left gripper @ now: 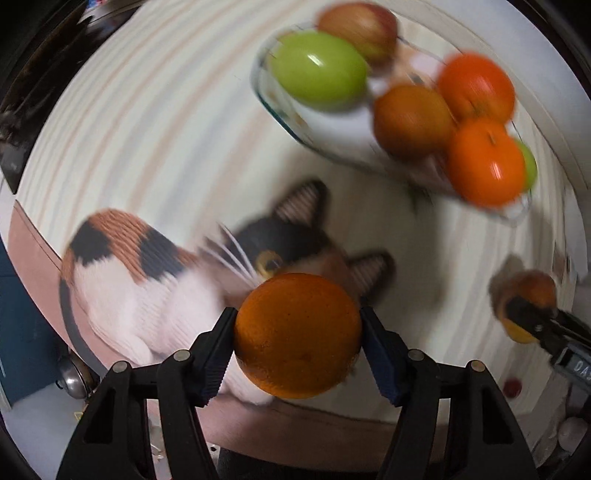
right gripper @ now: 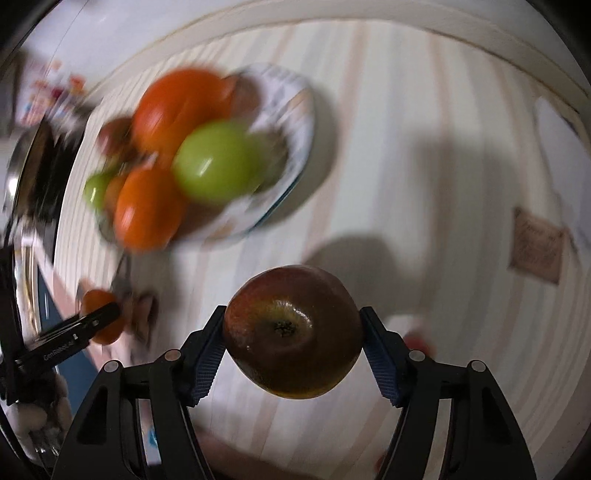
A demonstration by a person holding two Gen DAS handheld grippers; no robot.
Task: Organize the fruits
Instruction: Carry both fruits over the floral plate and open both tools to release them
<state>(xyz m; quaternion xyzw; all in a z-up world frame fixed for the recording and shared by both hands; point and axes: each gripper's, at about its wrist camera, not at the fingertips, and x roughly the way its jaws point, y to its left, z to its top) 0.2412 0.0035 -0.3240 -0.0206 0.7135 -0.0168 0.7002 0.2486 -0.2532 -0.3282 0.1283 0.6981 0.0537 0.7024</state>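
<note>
My left gripper [left gripper: 298, 338] is shut on an orange [left gripper: 298, 336], held above the table. My right gripper [right gripper: 293, 332] is shut on a dark red apple [right gripper: 293, 332], also held above the table. A glass dish [left gripper: 273, 107] up ahead holds a green apple [left gripper: 321, 70], a red apple [left gripper: 358, 29] and three orange fruits [left gripper: 476, 86]. The same dish [right gripper: 291, 122] shows at upper left in the right wrist view. The right gripper shows at the right edge of the left wrist view [left gripper: 532, 314]. The left gripper with its orange shows at the left of the right wrist view [right gripper: 99, 317]. Both views are blurred.
A calico cat picture [left gripper: 147, 273] is printed on the striped light table mat [left gripper: 147, 122]. A brown square coaster [right gripper: 537, 245] lies at the right. A metal pot [right gripper: 22, 173] and clutter stand past the table's left edge.
</note>
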